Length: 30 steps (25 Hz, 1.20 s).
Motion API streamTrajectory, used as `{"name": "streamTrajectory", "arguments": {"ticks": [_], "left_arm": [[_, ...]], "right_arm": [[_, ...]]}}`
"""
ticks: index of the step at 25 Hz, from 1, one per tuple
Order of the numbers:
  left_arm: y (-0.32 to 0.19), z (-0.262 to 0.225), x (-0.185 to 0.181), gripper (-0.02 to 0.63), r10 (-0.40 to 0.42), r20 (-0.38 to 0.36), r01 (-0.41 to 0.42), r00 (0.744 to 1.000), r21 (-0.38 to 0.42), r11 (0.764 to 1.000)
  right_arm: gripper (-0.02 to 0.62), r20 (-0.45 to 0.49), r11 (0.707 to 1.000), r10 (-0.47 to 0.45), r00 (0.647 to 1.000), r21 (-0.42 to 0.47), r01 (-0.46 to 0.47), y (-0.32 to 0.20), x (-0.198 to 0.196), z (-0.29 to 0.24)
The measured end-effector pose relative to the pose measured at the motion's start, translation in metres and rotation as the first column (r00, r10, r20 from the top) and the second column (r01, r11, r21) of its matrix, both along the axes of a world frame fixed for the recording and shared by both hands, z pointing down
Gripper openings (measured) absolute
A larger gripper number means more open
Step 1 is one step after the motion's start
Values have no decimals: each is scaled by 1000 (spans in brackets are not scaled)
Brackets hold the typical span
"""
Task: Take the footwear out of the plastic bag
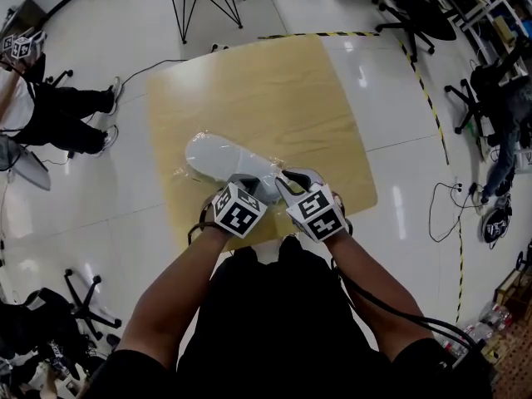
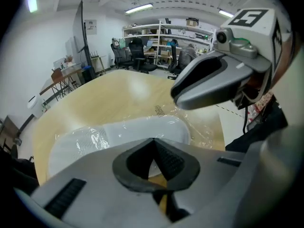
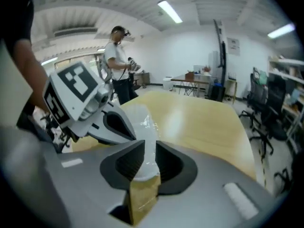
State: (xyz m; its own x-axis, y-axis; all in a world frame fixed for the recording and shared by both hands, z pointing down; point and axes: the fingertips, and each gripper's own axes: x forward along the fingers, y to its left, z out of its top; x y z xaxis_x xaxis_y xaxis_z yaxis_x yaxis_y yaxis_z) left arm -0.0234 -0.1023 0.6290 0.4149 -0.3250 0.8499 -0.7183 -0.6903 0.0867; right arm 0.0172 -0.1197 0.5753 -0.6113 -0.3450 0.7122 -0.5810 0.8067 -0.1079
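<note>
Reaching in over the near edge of the tabletop (image 1: pixel 274 90) with both forearms (image 1: pixel 179 306), side by side. Holding the left claw (image 1: pixel 247 181) fully closed, jaw tips meeting, low over the near end of the footwear (image 1: pixel 226 160); possibly nipping a fold of film, though not showing clearly either way. Holding the right claw (image 1: pixel 291 178) just beside it with a narrow gap, lining that gap up on the same white end, pads not visibly pressing on anything.

Looking further out at the footwear itself: lying flat on the near half of the tabletop, running away toward the left edge, wrapped all round in the clear plastic bag (image 2: pixel 90 137), with loose crinkled film spreading out at the near end and toward the right edge. Not showing where the bag's mouth is.

Judging from that, working on the opening step: finding and parting the bag, with nothing drawn out yet. Calling next for one claw to pin a layer of loose film at the near end while the other closes on the white end or on the opposite layer, then pulling apart along the length of the footwear rather than upward, so as not to lift the whole parcel.

Passing beyond the far edge to glossy floor (image 1: pixel 100 181), with another person (image 1: pixel 58 106) off the left edge and office chairs (image 1: pixel 407 11) past the far right corner.
</note>
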Motion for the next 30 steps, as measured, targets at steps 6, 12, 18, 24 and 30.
{"name": "streamTrajectory", "arguments": {"ticks": [6, 12, 18, 24, 30], "left_arm": [[3, 1, 0, 8, 71, 35, -72, 997, 28, 997], [-18, 3, -13, 8, 34, 77, -37, 996, 43, 998], [-29, 5, -26, 8, -3, 46, 3, 999, 8, 1000], [-27, 4, -27, 8, 67, 89, -67, 994, 0, 998], [-32, 6, -26, 8, 188, 189, -198, 964, 35, 980]], "right_arm": [[125, -167, 991, -135, 977, -42, 130, 24, -8, 51], [9, -139, 993, -75, 987, -101, 61, 29, -38, 53], [170, -19, 998, -22, 1000, -62, 21, 15, -24, 17], [167, -215, 995, -56, 975, -98, 36, 39, 28, 59], [11, -218, 982, -71, 973, -184, 31, 51, 19, 70]]}}
